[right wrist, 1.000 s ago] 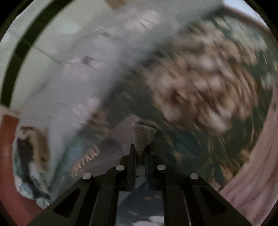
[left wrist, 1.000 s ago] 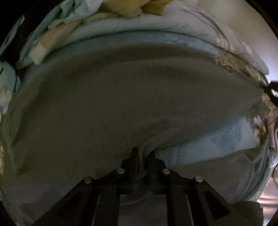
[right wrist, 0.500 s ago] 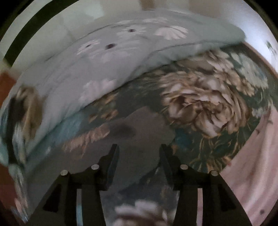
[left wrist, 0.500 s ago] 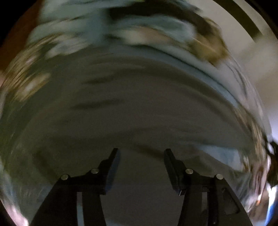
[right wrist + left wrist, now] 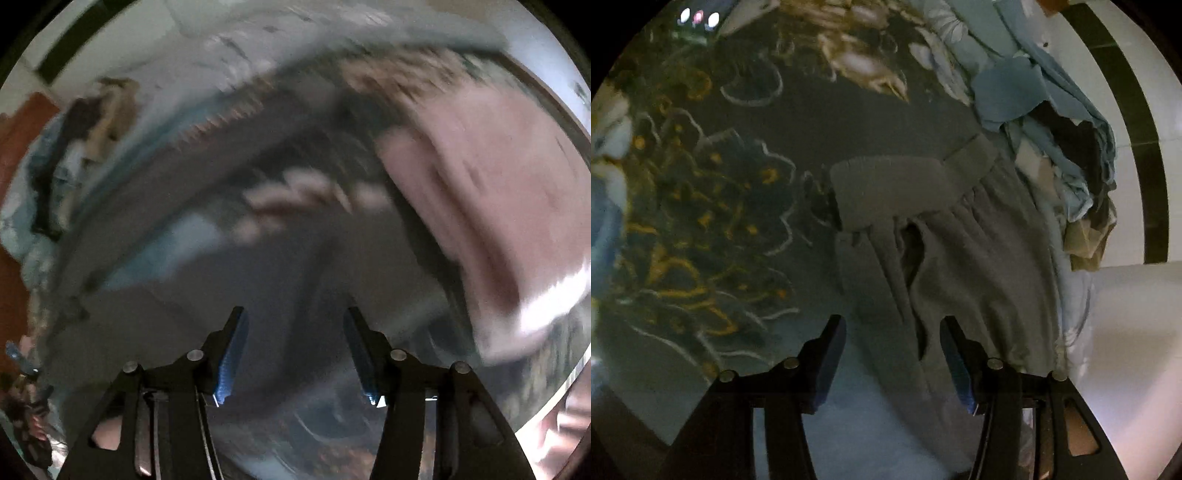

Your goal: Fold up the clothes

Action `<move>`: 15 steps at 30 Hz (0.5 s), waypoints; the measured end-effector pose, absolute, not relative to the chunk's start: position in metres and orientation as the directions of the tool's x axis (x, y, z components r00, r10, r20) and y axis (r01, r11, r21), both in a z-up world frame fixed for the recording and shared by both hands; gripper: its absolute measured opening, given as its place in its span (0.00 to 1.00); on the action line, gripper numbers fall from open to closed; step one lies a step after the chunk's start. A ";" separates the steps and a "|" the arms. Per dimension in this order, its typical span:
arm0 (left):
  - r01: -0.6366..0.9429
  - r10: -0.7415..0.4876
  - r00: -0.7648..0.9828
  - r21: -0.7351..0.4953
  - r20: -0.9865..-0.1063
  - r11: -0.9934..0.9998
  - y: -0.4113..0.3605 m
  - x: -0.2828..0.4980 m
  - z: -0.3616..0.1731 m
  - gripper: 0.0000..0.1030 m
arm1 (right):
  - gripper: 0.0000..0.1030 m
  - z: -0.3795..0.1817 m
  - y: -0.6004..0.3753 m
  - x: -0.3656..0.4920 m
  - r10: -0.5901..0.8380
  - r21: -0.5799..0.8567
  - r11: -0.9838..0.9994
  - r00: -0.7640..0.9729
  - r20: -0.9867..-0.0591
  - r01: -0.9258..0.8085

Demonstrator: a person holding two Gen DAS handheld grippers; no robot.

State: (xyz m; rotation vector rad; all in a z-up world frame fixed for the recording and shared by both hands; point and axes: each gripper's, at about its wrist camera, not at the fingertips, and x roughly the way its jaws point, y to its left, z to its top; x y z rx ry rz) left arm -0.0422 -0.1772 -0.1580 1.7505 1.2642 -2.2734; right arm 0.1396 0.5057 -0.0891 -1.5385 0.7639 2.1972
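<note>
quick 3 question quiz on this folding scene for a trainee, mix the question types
1. True or false: the left tool is clamped on the grey garment.
2. What does the grey garment lie on? A) a bare wooden floor B) a dark floral bedspread C) a metal rack
3. Fill in: beside the garment, toward the white wall, sits a pile of mostly ____ clothes.

Key:
1. False; its jaws stand apart, with fabric seen between them but not pinched.
2. B
3. blue
</note>
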 end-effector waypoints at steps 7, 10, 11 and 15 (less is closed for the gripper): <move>0.455 0.486 -0.330 -0.587 -0.810 -0.670 -0.164 -0.055 -0.174 0.56 | 0.53 -0.127 0.520 0.169 -0.132 0.382 -0.615 -0.387 -0.912 -0.690; 0.491 0.507 -0.362 -0.622 -0.782 -0.609 -0.165 -0.048 -0.182 0.54 | 0.53 -0.136 0.525 0.172 -0.157 0.444 -0.535 -0.431 -0.888 -0.719; 0.494 0.503 -0.373 -0.626 -0.780 -0.604 -0.167 -0.044 -0.182 0.53 | 0.53 -0.137 0.526 0.174 -0.160 0.463 -0.508 -0.449 -0.879 -0.726; 0.475 0.485 -0.390 -0.622 -0.783 -0.623 -0.168 -0.042 -0.183 0.25 | 0.21 -0.145 0.530 0.178 -0.212 0.529 -0.421 -0.488 -0.847 -0.736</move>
